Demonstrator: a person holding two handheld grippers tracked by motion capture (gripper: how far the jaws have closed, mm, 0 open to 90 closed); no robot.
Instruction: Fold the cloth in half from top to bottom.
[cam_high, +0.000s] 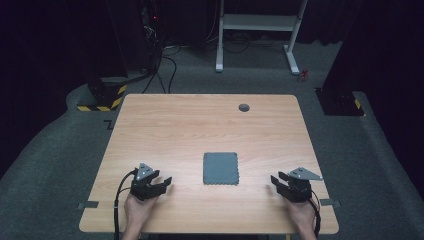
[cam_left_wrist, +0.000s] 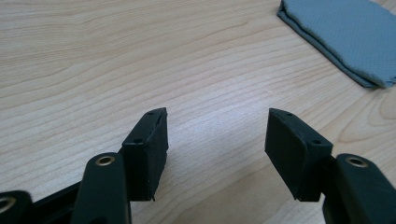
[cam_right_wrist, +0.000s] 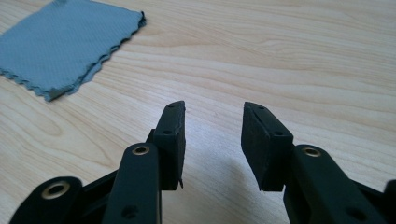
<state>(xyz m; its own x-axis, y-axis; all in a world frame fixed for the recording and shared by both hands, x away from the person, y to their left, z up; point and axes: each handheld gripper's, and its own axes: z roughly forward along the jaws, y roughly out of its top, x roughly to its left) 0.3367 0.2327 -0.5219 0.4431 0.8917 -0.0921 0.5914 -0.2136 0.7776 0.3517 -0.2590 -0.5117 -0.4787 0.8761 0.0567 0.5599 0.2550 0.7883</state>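
From the high view we look forward and down over the whole wooden table (cam_high: 210, 130), floor beyond. On the left gripper view we ride low, skimming the tabletop, close in. Same on the right gripper view. All three share the grey cloth (cam_high: 221, 168) (cam_left_wrist: 345, 37) (cam_right_wrist: 60, 51) mid-table.

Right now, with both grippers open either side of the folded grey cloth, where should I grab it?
Take the grey cloth at a near corner, probably the right one, with the right gripper coming in low from the right. It lies flat on the table, folded in layers whose scalloped edges show at that side, so a jaw must slide under the edge; pinching from above would likely catch only the top layer.
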